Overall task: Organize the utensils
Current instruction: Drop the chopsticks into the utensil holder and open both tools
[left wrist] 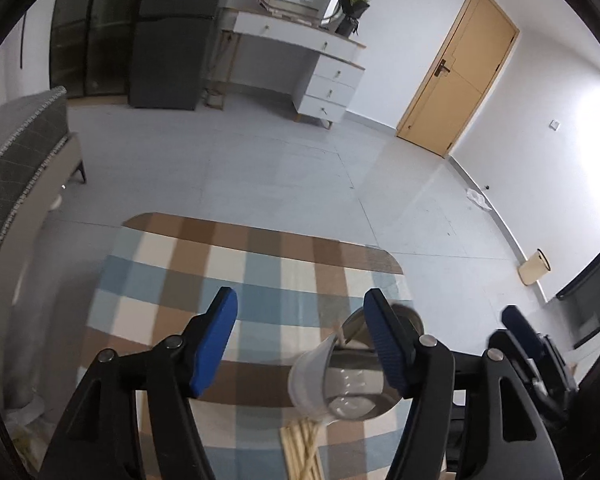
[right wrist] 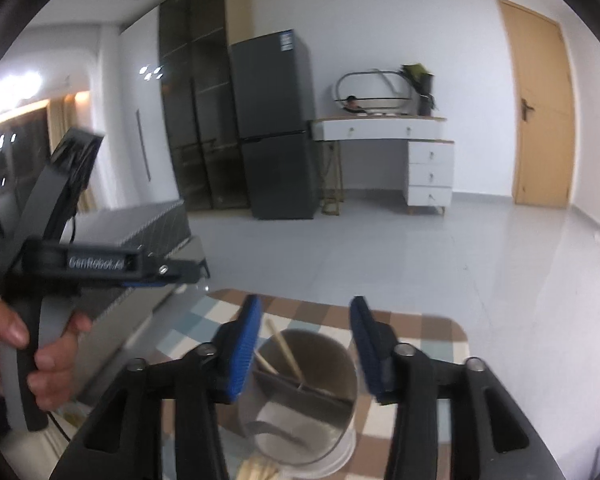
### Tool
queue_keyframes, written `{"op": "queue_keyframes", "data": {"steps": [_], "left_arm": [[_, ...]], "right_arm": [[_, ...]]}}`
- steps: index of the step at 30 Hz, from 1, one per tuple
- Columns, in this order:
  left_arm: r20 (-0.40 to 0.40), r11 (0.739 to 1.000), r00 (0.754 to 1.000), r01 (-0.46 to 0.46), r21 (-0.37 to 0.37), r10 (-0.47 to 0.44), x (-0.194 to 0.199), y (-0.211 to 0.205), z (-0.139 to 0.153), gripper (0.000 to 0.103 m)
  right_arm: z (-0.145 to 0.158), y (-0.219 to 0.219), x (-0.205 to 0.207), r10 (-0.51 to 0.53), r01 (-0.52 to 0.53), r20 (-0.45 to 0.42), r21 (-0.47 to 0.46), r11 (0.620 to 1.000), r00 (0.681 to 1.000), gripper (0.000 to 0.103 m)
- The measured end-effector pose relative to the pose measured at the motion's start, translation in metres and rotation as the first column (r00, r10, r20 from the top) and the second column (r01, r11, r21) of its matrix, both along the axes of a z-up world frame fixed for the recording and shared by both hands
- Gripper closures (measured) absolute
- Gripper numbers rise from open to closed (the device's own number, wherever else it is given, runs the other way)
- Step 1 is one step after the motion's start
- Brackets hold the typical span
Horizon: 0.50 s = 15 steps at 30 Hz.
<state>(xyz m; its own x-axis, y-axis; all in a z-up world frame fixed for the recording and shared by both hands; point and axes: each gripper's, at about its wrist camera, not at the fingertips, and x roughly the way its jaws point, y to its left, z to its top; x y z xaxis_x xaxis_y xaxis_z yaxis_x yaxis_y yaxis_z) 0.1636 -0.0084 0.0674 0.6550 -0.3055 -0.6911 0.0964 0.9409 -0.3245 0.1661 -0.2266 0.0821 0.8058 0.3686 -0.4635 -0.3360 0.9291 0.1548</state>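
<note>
Both jaws parted, nothing gripped. Right hand-held gripper (right wrist: 304, 344) hovers over the metal utensil holder (right wrist: 300, 400) on the checked desk (right wrist: 428, 340); two chopsticks (right wrist: 286, 350) already inside. Left hand-held gripper (left wrist: 300, 340) above the loose chopstick bundle (left wrist: 300, 452). Looks like early loading; next, drop and pinch one stick.

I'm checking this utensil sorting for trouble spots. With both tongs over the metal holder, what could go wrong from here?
The metal holder looks tipped on its side on the checked tablecloth, so a nudge may roll it. Its two chopsticks could slide out. The right tongs stand open around the rim; closing there might push it onto the loose chopstick bundle. The left tongs are close by and could collide.
</note>
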Motion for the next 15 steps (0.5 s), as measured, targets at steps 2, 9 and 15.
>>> {"op": "queue_keyframes", "data": {"steps": [2,9,15], "left_arm": [[0.041,0.996,0.998,-0.056,0.067,0.054,-0.014,0.003,0.002,0.033],[0.122,0.983,0.989,-0.103,0.152,0.085,-0.055,0.007,0.008,0.022],[0.200,0.969,0.974,-0.146,0.198,0.106,-0.084,0.008,0.015,0.010]], "right_arm": [[0.006,-0.003,-0.013,-0.026,0.026,0.004,0.017,1.000,1.000,0.036],[0.016,-0.006,-0.039,-0.081,0.084,-0.032,0.098,0.992,0.996,0.017],[0.026,-0.002,-0.061,-0.106,0.107,-0.013,0.121,0.987,0.994,0.009]]}}
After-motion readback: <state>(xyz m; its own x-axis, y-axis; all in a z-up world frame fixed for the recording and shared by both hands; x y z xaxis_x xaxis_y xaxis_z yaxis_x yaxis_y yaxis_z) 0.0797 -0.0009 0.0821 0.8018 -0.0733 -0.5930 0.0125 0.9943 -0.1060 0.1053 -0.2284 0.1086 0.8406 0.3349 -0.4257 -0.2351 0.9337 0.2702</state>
